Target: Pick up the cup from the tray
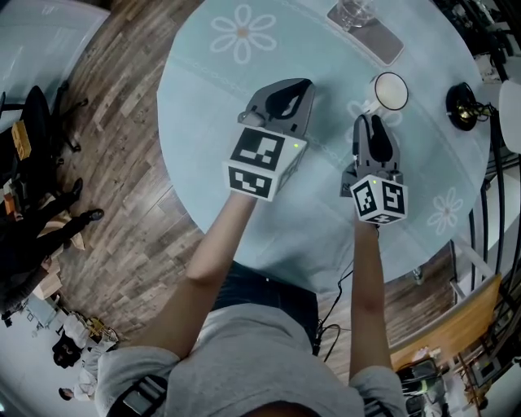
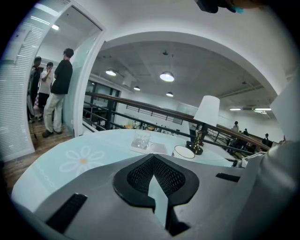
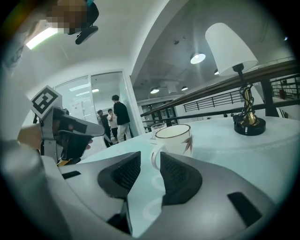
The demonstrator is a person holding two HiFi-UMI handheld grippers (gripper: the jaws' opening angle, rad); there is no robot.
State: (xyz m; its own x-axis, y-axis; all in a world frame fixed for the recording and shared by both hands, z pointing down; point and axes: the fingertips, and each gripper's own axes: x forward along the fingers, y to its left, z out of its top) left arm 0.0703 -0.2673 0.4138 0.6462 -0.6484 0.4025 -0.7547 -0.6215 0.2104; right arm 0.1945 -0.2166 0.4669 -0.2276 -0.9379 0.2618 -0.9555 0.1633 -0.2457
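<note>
A white cup (image 1: 390,91) with a dark rim and a red leaf print stands on the pale blue tablecloth, off the tray (image 1: 383,39). My right gripper (image 1: 371,124) sits just short of it. In the right gripper view the jaws (image 3: 150,160) stand a little apart, and the cup's (image 3: 176,139) handle shows at the gap by their tips with no pad pressing on it. My left gripper (image 1: 286,94) hovers over the table to the left, shut and empty (image 2: 153,161). A clear glass (image 1: 356,11) stands on the tray at the far edge.
A lamp (image 1: 464,106) with a dark base and white shade stands right of the cup. The round table (image 1: 212,106) carries printed daisies. People stand by a doorway (image 2: 52,96) beyond the table. A railing runs behind the table.
</note>
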